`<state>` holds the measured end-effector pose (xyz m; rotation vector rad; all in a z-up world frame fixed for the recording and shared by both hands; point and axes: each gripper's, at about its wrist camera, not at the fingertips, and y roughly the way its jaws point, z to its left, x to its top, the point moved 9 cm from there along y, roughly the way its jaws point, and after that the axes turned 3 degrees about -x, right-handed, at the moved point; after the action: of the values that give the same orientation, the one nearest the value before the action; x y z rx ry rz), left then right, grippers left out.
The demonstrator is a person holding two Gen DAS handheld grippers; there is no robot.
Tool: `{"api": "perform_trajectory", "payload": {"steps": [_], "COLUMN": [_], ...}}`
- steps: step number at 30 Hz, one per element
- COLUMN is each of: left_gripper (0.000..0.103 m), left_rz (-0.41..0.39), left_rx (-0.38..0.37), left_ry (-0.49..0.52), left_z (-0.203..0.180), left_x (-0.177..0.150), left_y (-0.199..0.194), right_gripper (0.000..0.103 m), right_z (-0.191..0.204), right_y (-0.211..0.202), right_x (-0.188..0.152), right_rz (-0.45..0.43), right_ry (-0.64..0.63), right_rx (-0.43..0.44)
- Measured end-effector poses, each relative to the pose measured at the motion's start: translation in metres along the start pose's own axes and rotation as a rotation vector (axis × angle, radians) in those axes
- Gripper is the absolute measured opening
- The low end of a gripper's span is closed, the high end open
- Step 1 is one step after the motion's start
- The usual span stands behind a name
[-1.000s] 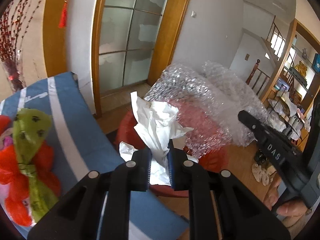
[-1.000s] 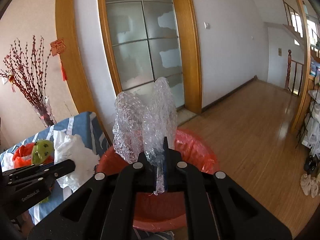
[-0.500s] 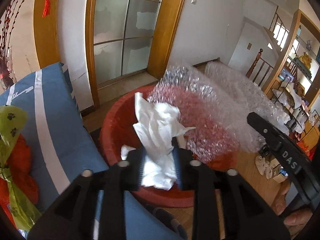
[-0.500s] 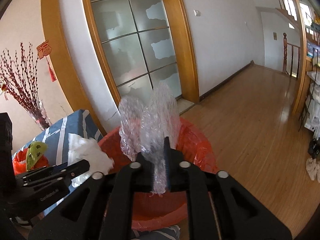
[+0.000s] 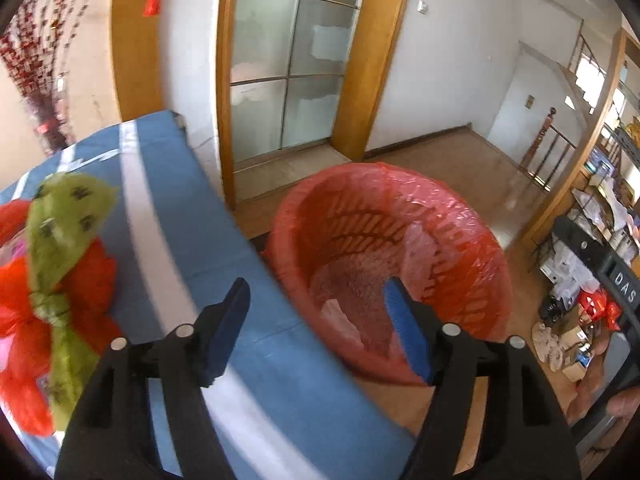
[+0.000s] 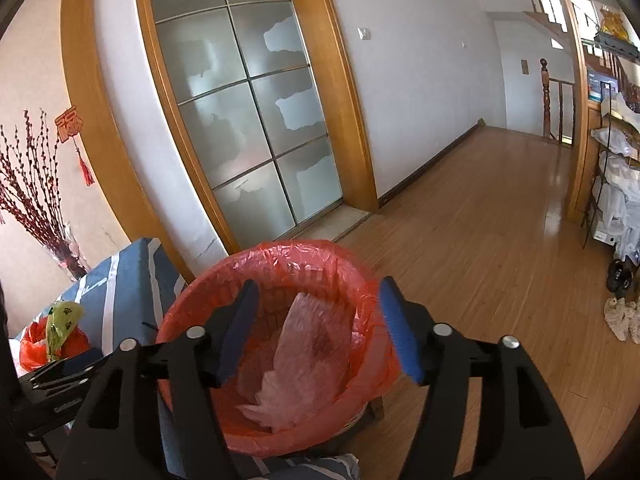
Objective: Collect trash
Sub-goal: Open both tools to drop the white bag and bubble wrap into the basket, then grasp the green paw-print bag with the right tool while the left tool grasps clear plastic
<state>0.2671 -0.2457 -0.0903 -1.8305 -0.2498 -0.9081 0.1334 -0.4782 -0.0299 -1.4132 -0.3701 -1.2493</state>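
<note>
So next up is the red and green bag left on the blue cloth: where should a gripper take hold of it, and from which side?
Probably at the green bag's bunched neck, where it narrows to a knot over the red bag. That gathered part is thin enough for the jaws. Come from above with the left gripper, now open and empty; the bundle lies flat on the blue cloth, beside the lined red bin.
</note>
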Motion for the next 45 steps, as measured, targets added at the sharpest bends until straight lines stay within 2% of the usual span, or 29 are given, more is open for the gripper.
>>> {"api": "perform_trajectory", "payload": {"steps": [9,15,23,26,28,31,37,42,44,45], "left_gripper": [0.077,0.079,0.081,0.083,0.084,0.084,0.084,0.084,0.084,0.084], "left_rz": [-0.1,-0.175,-0.251,-0.275,-0.287,-0.286,-0.268,-0.266,-0.265,-0.263], "left_rx": [0.116,0.211,0.346,0.383,0.408,0.426,0.428,0.427,0.422,0.418], "left_ry": [-0.018,-0.048,-0.121,-0.183,-0.229,-0.287,-0.372,-0.388,-0.39,-0.39], "left_z": [0.045,0.084,0.141,0.169,0.189,0.215,0.249,0.259,0.26,0.261], "left_x": [-0.018,-0.026,-0.04,-0.046,-0.051,-0.061,-0.077,-0.084,-0.085,-0.086], "left_y": [-0.065,-0.113,-0.174,-0.195,-0.207,-0.217,-0.224,-0.226,-0.226,-0.225], "right_gripper": [0.066,0.066,0.066,0.065,0.061,0.053,0.049,0.046,0.043,0.037], "right_z": [0.038,0.081,0.167,0.204,0.228,0.264,0.311,0.331,0.334,0.335], "right_y": [-0.011,-0.018,-0.021,-0.024,-0.026,-0.026,-0.017,-0.007,0.0,0.003], "right_x": [-0.008,-0.022,-0.057,-0.074,-0.086,-0.105,-0.132,-0.141,-0.145,-0.147], "right_rz": [-0.003,0.022,0.108,0.151,0.178,0.218,0.287,0.306,0.323,0.332], "right_ry": [-0.072,-0.129,-0.22,-0.262,-0.292,-0.346,-0.387,-0.41,-0.42,-0.426], "right_rx": [0.057,0.138,0.298,0.365,0.401,0.449,0.496,0.484,0.471,0.465]}}
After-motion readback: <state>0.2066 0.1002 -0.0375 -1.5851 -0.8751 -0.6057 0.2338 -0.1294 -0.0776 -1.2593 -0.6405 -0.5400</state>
